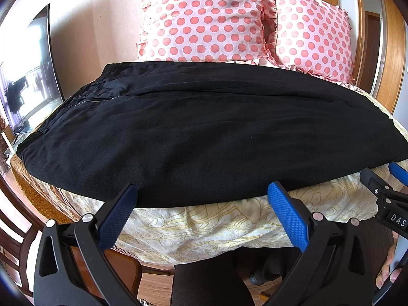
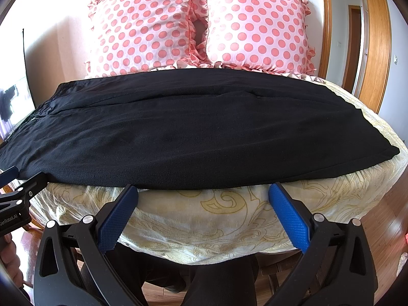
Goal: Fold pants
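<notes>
Black pants (image 1: 199,132) lie flat across a table covered with a cream patterned cloth (image 1: 204,229), waistband and zipper at the left, leg hems at the right. They also show in the right wrist view (image 2: 199,132). My left gripper (image 1: 202,196) is open and empty, its blue fingertips at the pants' near edge. My right gripper (image 2: 204,193) is open and empty at the same near edge, further right. The right gripper shows at the right edge of the left wrist view (image 1: 387,178). The left gripper shows at the left edge of the right wrist view (image 2: 17,181).
Two pink polka-dot pillows (image 1: 204,17) (image 2: 257,25) stand behind the pants against the wall. A dark screen (image 1: 33,68) stands at the far left. A wooden chair (image 1: 25,242) is by the near left corner. The person's dark-clad legs (image 1: 209,280) are below the near edge.
</notes>
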